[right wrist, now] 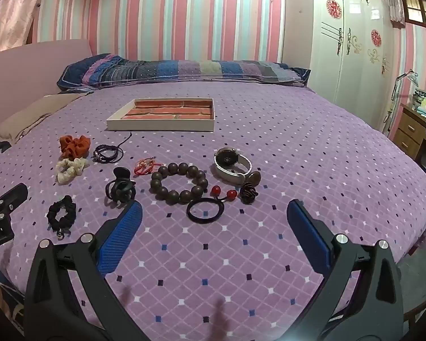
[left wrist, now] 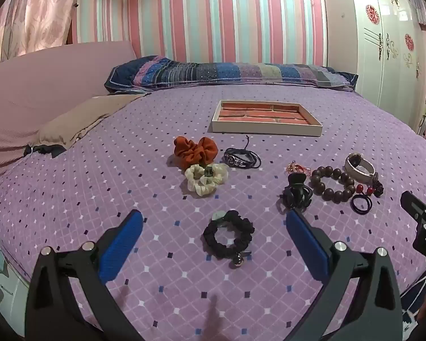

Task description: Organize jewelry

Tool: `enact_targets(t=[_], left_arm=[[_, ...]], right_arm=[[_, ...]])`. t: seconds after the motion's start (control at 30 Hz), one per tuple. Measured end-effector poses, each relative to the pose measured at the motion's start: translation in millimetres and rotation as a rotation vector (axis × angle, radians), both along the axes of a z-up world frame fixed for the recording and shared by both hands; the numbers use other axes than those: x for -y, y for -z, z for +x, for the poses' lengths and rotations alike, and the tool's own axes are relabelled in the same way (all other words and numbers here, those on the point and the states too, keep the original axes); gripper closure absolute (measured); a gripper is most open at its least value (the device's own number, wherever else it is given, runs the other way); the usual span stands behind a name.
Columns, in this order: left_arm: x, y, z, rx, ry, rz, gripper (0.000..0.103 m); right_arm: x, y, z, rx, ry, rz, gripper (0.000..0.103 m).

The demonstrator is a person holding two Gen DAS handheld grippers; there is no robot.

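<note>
Jewelry lies spread on a purple bed cover. My left gripper (left wrist: pixel 214 217) is open above a black scrunchie (left wrist: pixel 228 237) that lies between its blue pads, untouched. Farther off lie an orange scrunchie (left wrist: pixel 195 151), a cream scrunchie (left wrist: pixel 205 178), a black cord bracelet (left wrist: pixel 242 157), a black hair claw (left wrist: pixel 297 191), a brown bead bracelet (left wrist: pixel 332 183) and a white watch (left wrist: pixel 359 167). A shallow tray (left wrist: pixel 265 128) with a red brick-pattern lining stands behind them. My right gripper (right wrist: pixel 214 209) is open over a black hair tie with red beads (right wrist: pixel 206 209), with the bead bracelet (right wrist: pixel 179 182) and watch (right wrist: pixel 233 164) just beyond.
A striped pillow (left wrist: pixel 230 74) lies along the headboard wall. A white wardrobe (right wrist: pixel 352 45) and a wooden desk (right wrist: pixel 417 130) stand to the right of the bed. A brown blanket (left wrist: pixel 82 122) sits at the bed's left side. A small pinecone piece (right wrist: pixel 248 191) lies by the watch.
</note>
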State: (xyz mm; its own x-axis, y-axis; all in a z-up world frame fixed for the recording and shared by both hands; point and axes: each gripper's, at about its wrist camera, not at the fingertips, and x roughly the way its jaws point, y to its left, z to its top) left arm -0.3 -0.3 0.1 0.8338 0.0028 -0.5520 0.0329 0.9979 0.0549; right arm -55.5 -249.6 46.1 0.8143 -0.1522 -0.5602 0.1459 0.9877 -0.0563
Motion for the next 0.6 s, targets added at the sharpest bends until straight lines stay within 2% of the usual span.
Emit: enact_targets(t=[0.6], left_arm=[[3.3,2.0,-2.6,0.003,0.002,-0.003,0.004]], right_arm=[[2.7,-3.2,-3.6,0.011,0.008,-0.015,0.004]])
